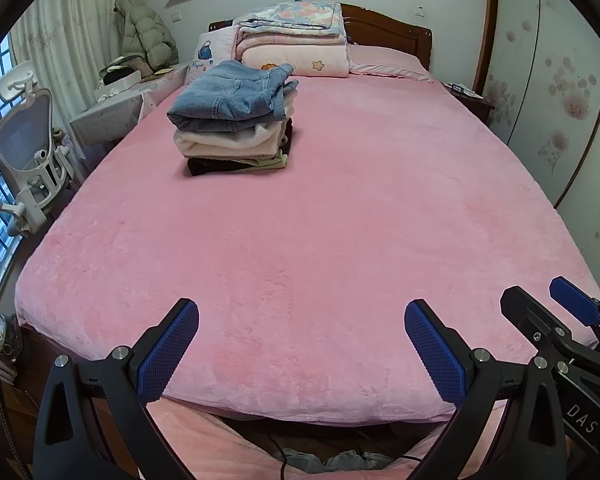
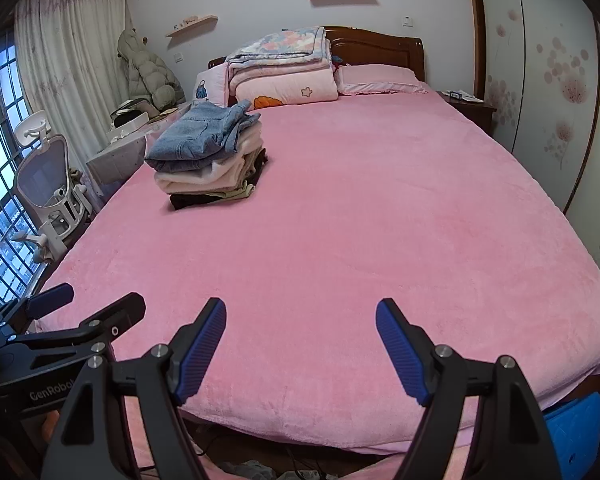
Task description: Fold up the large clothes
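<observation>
Item 1, bed (image 1: 340, 208): it filled the centre of both views, its pink cover bare across the middle and near edge. We saw no unfolded garment laid out on it.

Item 2, stack of folded clothes (image 1: 234, 120): it sat upper left of centre, near the bed's left side, with denim on top, pale layers below and a dark piece at the base. We judged it liable to slump toward that edge if another large piece were dropped on unevenly, since the upper layers already overhung.

Item 3, left gripper (image 1: 302, 344): bottom of its frame, jaws released and wide, empty.

Item 4, right gripper (image 2: 300, 344): bottom of its frame, likewise spread and empty. We judged the two grippers close enough to knock together.

Item 5, cables and cloth on the floor (image 1: 332, 460): bottom centre; we judged them a snag risk.
</observation>
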